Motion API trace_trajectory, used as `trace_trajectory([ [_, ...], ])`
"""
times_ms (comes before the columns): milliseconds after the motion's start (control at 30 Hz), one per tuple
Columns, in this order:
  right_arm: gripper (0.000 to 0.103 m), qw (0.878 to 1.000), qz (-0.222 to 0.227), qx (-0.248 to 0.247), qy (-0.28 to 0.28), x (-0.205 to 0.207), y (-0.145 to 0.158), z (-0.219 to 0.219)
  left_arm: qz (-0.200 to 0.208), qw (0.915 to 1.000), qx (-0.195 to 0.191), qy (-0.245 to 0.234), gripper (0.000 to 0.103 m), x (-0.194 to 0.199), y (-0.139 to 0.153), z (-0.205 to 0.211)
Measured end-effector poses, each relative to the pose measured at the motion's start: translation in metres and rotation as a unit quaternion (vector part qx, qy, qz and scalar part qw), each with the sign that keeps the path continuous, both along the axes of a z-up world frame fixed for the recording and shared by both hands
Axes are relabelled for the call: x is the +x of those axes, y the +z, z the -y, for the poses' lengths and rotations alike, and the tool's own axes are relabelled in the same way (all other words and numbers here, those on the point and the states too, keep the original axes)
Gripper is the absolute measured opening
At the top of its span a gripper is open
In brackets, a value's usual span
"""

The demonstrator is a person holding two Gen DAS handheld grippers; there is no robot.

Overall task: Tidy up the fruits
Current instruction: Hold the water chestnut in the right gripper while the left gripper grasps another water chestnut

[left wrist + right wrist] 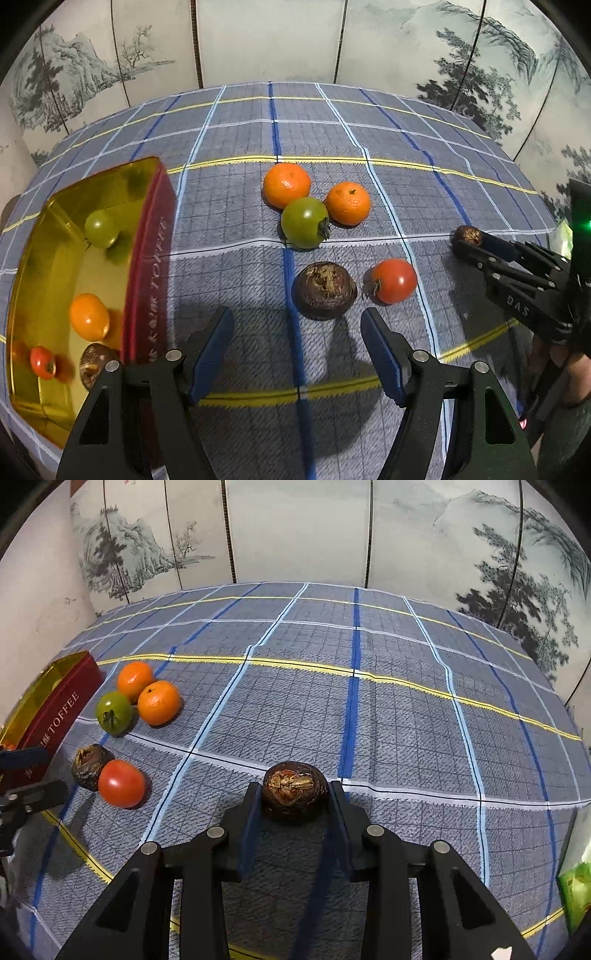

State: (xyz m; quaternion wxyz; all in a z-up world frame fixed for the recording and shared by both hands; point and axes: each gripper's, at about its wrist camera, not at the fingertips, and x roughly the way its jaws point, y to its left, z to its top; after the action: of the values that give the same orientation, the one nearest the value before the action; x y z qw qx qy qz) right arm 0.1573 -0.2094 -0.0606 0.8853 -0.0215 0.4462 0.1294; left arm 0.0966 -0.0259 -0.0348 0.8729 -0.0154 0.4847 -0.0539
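Note:
A red toffee tin [155, 258] with a gold inside stands at the left and holds a green tomato [100, 228], an orange [88, 316], a red tomato [42, 362] and a dark brown fruit [94, 369]. On the checked cloth lie two oranges [286, 184] [348, 203], a green tomato [304, 227], a red tomato [393, 280] and a dark brown fruit [325, 290]. My left gripper [297, 321] is open just short of that brown fruit, with nothing between its fingers. My right gripper [294, 792] is shut on another dark brown fruit [294, 786], low over the cloth at the right.
A painted folding screen [295, 535] closes off the far side of the table. A green packet [576, 890] sits at the right edge. The left gripper [26, 775] shows at the left edge of the right wrist view, beside the tin [55, 716].

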Motion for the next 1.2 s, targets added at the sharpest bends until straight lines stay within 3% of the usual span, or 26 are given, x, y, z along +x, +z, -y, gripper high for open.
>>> trace_trajectory([
  [733,0.034,1.0,0.001,-0.003,0.001,-0.001,0.0,-0.004,-0.011,0.9995,-0.016,-0.023,0.042,0.024,-0.016,0.015],
  [1200,0.034,1.0,0.001,-0.005,0.001,-0.001,0.0,-0.004,-0.013,0.9998,-0.007,-0.01,0.041,0.01,-0.012,0.004],
])
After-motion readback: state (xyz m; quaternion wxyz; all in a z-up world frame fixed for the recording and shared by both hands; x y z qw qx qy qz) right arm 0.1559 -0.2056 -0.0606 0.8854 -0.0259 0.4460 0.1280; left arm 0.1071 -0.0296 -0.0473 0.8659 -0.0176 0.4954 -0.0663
